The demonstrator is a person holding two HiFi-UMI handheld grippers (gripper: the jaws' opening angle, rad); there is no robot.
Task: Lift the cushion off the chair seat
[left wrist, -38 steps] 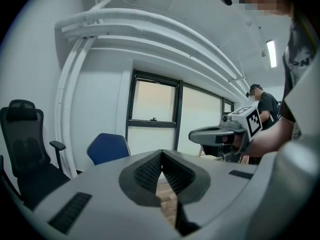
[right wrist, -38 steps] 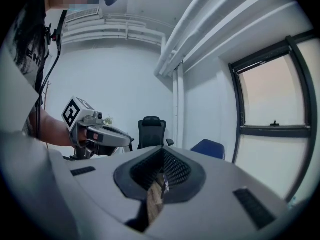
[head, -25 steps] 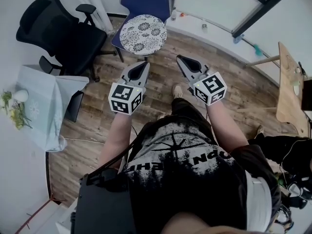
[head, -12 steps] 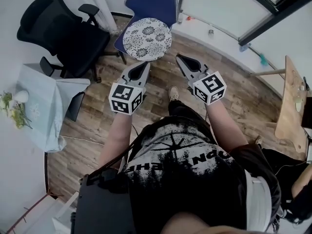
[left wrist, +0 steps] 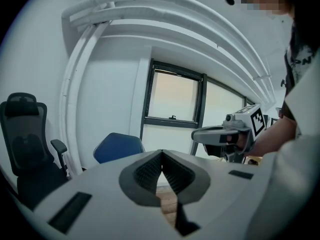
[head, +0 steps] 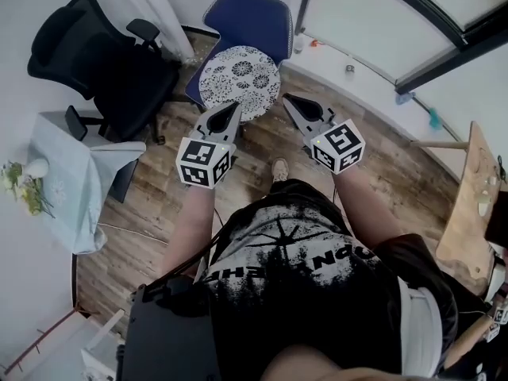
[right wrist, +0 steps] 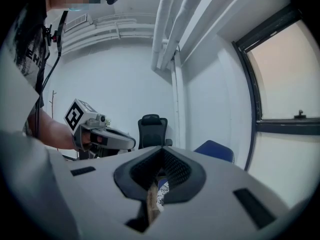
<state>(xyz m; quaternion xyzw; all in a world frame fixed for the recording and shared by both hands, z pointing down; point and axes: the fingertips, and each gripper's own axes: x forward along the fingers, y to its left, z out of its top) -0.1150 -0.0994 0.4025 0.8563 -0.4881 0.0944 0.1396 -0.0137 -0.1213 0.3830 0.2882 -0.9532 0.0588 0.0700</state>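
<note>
A round white cushion [head: 238, 71] with a dark floral print lies on the seat of a blue chair [head: 248, 16] by the window wall. Both grippers are held out side by side just short of it, empty and apart from it. My left gripper [head: 233, 106] is shut, its tip over the cushion's near edge in the head view. My right gripper [head: 288, 100] is shut too, just right of the cushion. In the right gripper view a sliver of the cushion [right wrist: 162, 189] shows below the closed jaws. The left gripper view shows the chair's blue back [left wrist: 118, 146].
A black office chair [head: 95, 54] stands left of the blue chair. A small table with a pale cloth [head: 73, 173] and flowers [head: 22, 182] is at the far left. A wooden table [head: 468, 221] is at the right. The floor is wood planks [head: 381, 157].
Both grippers have moved forward together toward the blue chair. The chair and cushion now sit closer to the gripper tips. Both pairs of jaws stay shut.
</note>
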